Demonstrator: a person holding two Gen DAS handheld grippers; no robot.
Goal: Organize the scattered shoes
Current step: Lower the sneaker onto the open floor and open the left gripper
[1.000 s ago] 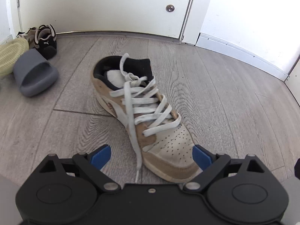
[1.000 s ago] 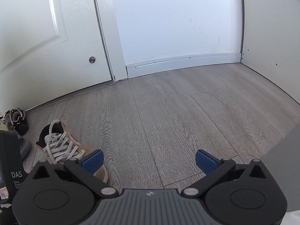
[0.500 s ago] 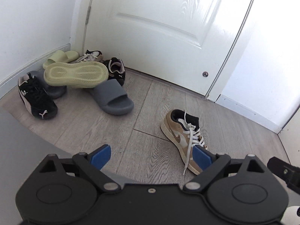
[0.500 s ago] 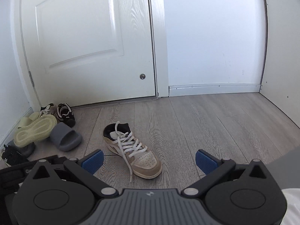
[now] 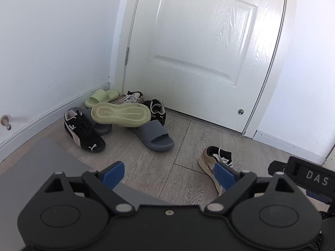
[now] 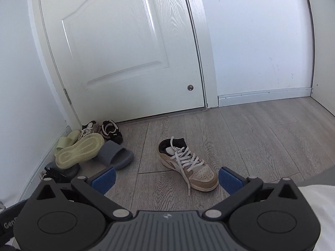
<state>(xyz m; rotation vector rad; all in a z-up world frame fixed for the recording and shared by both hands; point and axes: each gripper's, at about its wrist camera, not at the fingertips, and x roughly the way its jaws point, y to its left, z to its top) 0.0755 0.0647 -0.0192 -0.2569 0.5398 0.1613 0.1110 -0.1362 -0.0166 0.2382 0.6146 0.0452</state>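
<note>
since a second ago both views have pulled up and back from the tan sneaker, so the white door, the grey plank floor and the corner heap of slides and black trainers now show. the sneaker stands alone and upright, toe at five o'clock, well apart from the heap at nine o'clock. the left gripper is empty with its jaws closing slightly, and the right gripper is released and empty; a clean pick would likely pinch the sneaker's collar, clear of the loose laces.
</note>
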